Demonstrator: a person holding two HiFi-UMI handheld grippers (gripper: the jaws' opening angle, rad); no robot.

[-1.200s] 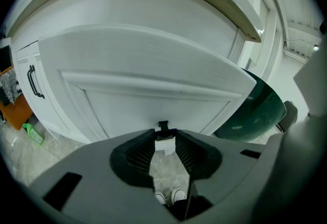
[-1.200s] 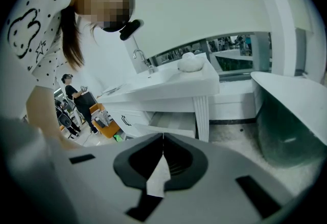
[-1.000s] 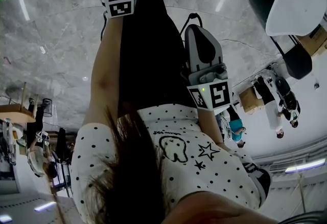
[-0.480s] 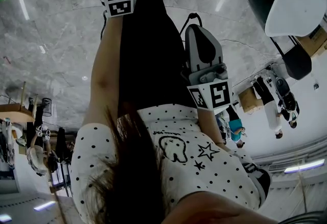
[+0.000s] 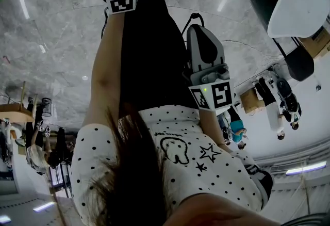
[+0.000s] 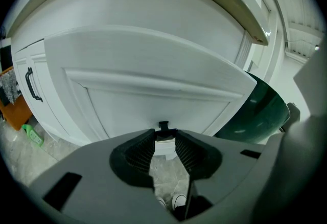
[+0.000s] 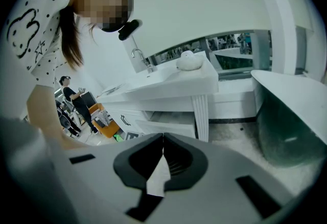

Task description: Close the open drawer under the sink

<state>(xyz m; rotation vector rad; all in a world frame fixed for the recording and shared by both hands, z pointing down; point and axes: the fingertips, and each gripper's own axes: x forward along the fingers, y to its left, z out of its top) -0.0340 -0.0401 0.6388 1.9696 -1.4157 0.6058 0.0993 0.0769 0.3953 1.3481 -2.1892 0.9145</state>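
Evidently, the left gripper (image 6: 164, 135) is held with jaws apart and empty just before the pulled-out drawer (image 6: 153, 90) under the sink (image 7: 168, 84), probably so its front can be pushed in, while the right gripper (image 7: 163, 137) is held closed and empty.

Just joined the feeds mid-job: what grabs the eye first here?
The open white drawer fills the left gripper view, its small black knob lined up just above the parted jaws of the left tool. In the right gripper view, the white sink counter stands ahead with the drawer pulled out beneath it.
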